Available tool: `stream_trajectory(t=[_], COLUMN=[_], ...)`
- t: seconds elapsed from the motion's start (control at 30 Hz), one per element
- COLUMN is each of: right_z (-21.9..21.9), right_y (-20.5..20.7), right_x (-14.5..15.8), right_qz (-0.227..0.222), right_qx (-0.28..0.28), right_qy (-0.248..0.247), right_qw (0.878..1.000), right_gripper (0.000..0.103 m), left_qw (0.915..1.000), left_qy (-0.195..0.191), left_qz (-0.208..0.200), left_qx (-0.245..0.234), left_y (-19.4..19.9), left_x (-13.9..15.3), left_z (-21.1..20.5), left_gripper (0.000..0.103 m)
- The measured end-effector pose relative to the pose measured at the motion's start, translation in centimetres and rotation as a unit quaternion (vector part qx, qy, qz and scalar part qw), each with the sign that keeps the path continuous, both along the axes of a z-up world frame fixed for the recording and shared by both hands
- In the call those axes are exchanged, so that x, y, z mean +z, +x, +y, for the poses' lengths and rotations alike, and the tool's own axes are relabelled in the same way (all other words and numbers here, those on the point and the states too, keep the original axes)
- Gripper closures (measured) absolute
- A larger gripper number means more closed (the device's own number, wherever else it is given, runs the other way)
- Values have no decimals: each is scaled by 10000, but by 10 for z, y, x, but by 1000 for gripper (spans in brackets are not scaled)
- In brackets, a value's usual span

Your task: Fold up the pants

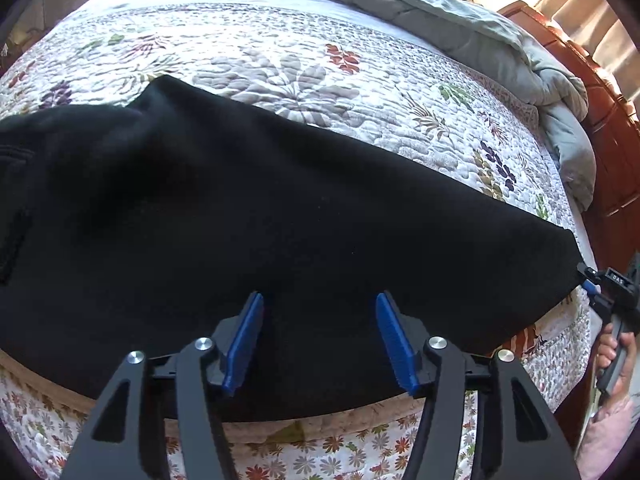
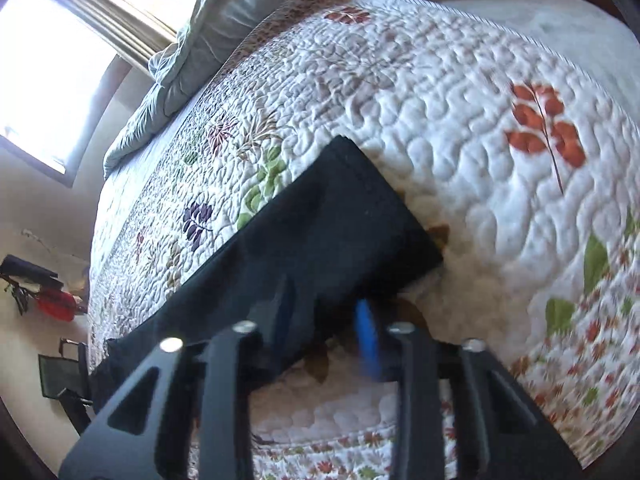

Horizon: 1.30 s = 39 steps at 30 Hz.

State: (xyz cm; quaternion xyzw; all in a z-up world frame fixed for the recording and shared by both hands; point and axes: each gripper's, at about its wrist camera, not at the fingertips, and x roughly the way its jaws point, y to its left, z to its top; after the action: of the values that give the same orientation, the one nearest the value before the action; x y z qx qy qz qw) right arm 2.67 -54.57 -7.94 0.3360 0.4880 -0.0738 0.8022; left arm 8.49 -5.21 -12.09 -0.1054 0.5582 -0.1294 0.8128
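Floral quilt (image 1: 280,80) spread right across the bed, a rumpled grey comforter (image 1: 460,20) heaped along the far side, a reddish wooden bed frame (image 1: 608,120) at the right and a bright window (image 2: 52,60) beyond. Stretched out across the quilt we have the black pants (image 1: 240,200), lying long and flat along the near edge of the bed, the wider end off to the left and the narrow end running out to the right corner of the mattress. Now the left claw (image 1: 320,300): angled steeply down over the near long edge of the cloth, roughly midway along it, blue pads (image 1: 250,340) standing well apart and nothing between them, so it is open and gripping nothing. Over at the far right of the left camera's view, the right claw (image 1: 588,278) sits at the very tip of the leg end, and the fabric is drawn to a point right where its tips meet: closed on that corner of the pants. A hand (image 1: 614,356) wraps the handle below it, low beside the bed's corner, fingers curled round the grip. The right camera's own view is smeared with blur, tilted down over the same leg end, hem corner lying on the quilt just ahead of its fingers, cloth running back toward the lower left.
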Motion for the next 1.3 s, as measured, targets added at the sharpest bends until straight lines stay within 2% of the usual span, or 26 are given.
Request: stream_trajectory(t=[0.1,0.17,0.23,0.27,0.33,0.43,0.47,0.57,0.7,0.73,0.93,1.03,1.07,1.1,1.13,1.17,1.3], right_z=[1,1,-3,-4,-10,-16,-17,-20,-19,-18,-30,-34,-35,-35,-35,-33,-26], right_y=[2,0,-4,-8,-4,1,-1,-13,-33,-36,-31,-19,-15,-11,-8,-7,-17], right_x=[12,29,46,46,26,-24,-30,-25,-11,-10,-30,-35,-37,-37,-37,-36,5], right_qz=[-213,-665,-1342,-1417,-970,-58,-41,-259,-413,-421,-438,-536,-565,-604,-669,-727,-1279], right_qx=[144,276,376,332,190,114,131,63,115,105,-162,-276,-301,-325,-307,-253,-44], right_qy=[120,265,513,537,366,248,268,382,428,461,1037,1222,1279,1322,1409,1568,1501], right_qw=[9996,9971,9889,9879,9944,9996,9995,9989,9982,9980,9935,9907,9897,9888,9873,9846,9803], right_gripper=[97,97,97,98,97,97,97,88,45,42,42,42,46,59,85,91,93], left_qw=[10000,9993,9964,9950,9948,9974,9976,9964,9968,9967,9970,9974,9976,9977,9978,9978,9972], left_qy=[61,52,168,231,306,414,494,679,577,569,509,469,456,450,447,450,468], left_qz=[-33,-262,-677,-808,-806,-449,-349,-481,-556,-565,-482,-451,-429,-411,-400,-392,-497], left_qx=[55,243,472,534,541,385,329,141,-83,-128,-322,-314,-298,-286,-284,-295,-315], left_y=[0,-4,-10,-12,-12,-6,-6,-10,-18,-19,-21,-20,-20,-19,-19,-19,-19], left_x=[2,12,25,28,26,7,1,2,7,8,7,7,7,6,6,6,12], left_z=[-1,2,4,4,1,-7,-10,-20,-35,-38,-52,-52,-51,-50,-49,-50,-46], left_gripper=[42,42,42,40,39,39,39,37,37,37,37,36,36,36,36,36,36])
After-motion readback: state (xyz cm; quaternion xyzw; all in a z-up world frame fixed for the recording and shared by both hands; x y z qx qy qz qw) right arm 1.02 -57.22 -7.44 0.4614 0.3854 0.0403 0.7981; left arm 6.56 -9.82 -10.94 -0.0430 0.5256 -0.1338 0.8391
